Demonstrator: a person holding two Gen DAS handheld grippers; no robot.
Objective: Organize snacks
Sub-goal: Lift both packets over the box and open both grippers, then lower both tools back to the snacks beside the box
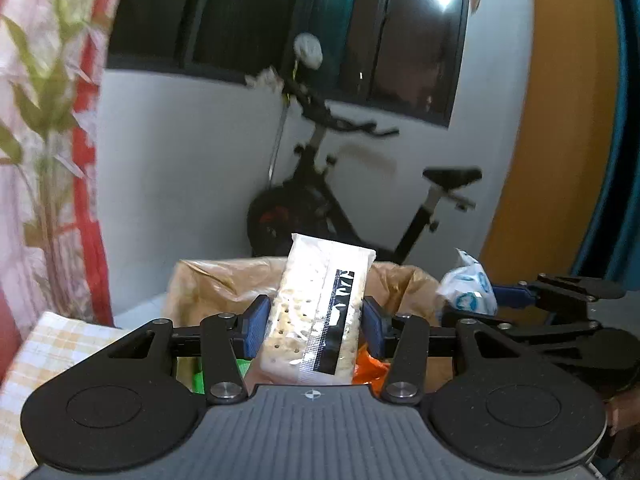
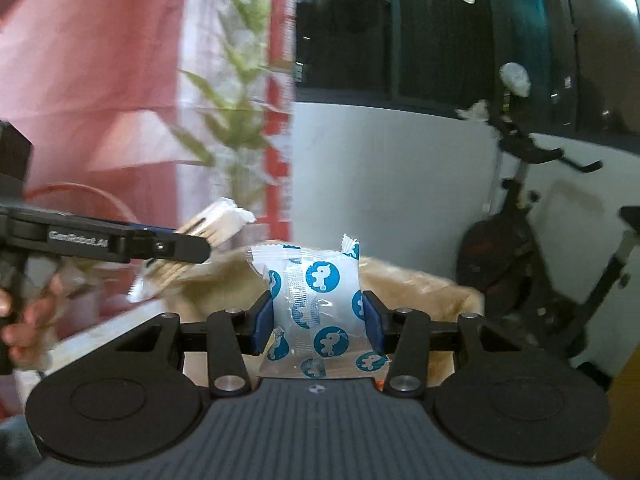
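L view only: orange packet point(image 1: 370, 370).

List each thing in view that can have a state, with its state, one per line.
left gripper: shut on the cracker pack.
cracker pack: sealed, held upright above the box.
right gripper: shut on the blue-print packet.
blue-print packet: sealed, held between the pads.
cardboard box: open at the top, orange and green wrappers inside.
exercise bike: parked by the wall, unused.

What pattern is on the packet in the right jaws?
Blue circles on a white packet, clearest in the right wrist view.
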